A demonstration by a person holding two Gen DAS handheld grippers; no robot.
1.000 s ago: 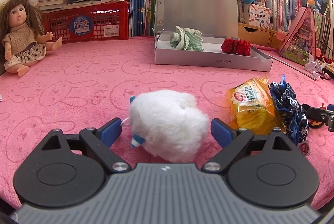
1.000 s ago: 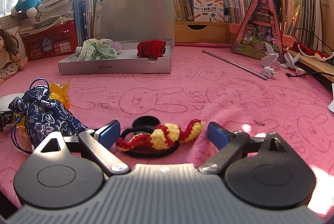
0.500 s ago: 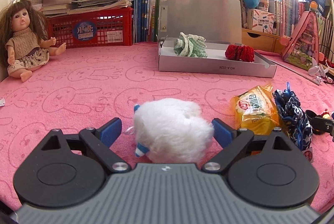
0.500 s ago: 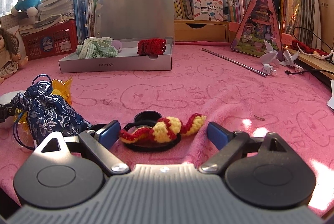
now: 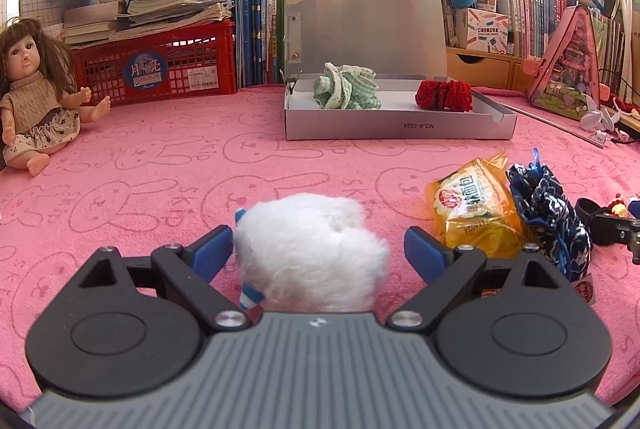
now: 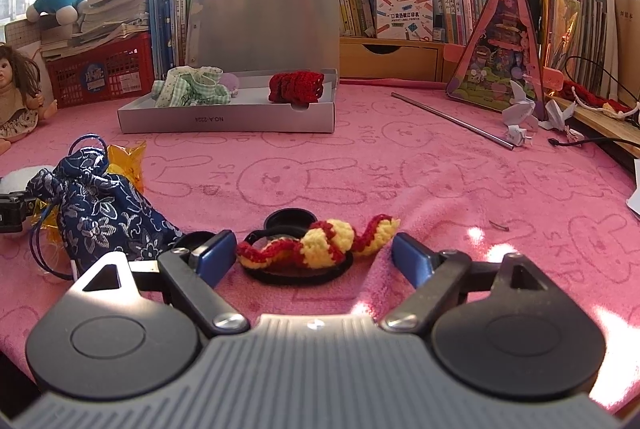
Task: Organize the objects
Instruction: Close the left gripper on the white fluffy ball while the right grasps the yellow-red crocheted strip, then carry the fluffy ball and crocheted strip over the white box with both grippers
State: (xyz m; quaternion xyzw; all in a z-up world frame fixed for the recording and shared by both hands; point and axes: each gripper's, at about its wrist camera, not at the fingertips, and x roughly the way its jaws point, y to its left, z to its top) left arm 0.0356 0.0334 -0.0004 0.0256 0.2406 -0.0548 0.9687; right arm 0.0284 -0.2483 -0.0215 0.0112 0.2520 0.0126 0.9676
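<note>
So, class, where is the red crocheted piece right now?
The red crocheted piece lies inside the open grey cardboard box, at its right end in both wrist views, apart from the green checked cloth at the left end.

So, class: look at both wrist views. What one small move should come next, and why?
Probably finish closing the right hand-held gripper on the red-and-yellow crochet piece: its jaws are closing, the piece lies between them untouched, and the open grey box already holds similar soft items.
</note>
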